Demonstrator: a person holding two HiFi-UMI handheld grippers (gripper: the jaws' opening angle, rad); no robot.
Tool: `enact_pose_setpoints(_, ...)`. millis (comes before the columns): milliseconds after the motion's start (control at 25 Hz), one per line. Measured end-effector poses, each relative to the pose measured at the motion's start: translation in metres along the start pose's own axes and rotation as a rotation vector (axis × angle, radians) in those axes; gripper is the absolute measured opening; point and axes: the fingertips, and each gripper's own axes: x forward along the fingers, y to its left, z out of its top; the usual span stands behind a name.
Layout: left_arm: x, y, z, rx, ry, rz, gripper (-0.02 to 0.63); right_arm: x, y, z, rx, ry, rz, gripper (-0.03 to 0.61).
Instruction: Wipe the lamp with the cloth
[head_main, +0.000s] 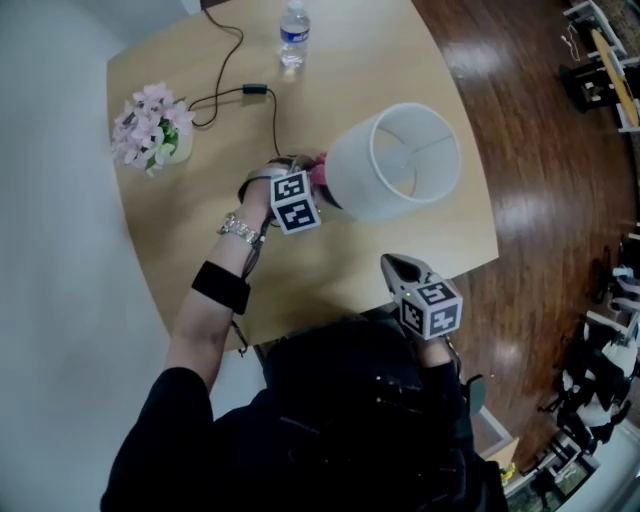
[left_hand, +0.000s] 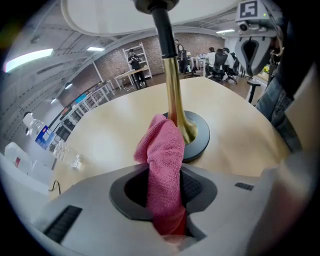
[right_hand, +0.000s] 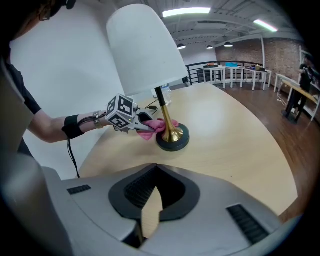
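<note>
L gripper (left_hand: 165, 205): jaws clamped on cloth (left_hand: 161, 150), gripped by its tail so the loose pink wad sticks out front as a wiping pad. Wad touches lamp (left_hand: 173, 85) stem, just above base. R gripper (right_hand: 150, 212): shut, empty, well apart from lamp over table (right_hand: 240, 135), prob. to keep clear.

I see bright, even light from ceiling strips (right_hand: 186, 11); glare sheens the wood floor (head_main: 520, 150); both gripper views bend and darken at edges.
</note>
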Motion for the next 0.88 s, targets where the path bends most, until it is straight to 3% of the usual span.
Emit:
enact_pose_setpoints(360, 0.001, -0.054, -0.006, -0.223, 0.024, 0.063, 0.118, -0.002, 0.003, 0.003, -0.06, -0.023, 0.061, 0.009)
enact_pose_setpoints(720, 0.005, -0.084, 0.02, -0.612, 0.019, 0.162, 0.118, -0.015, -0.02, 0.004, -0.132, -0.048, 0.157, 0.009)
enact_pose_setpoints(880, 0.011, -0.092, 0.042, -0.742, 0.02, 0.217, 0.118, -0.026, -0.047, 0.004, -0.146, -0.059, 0.189, 0.009)
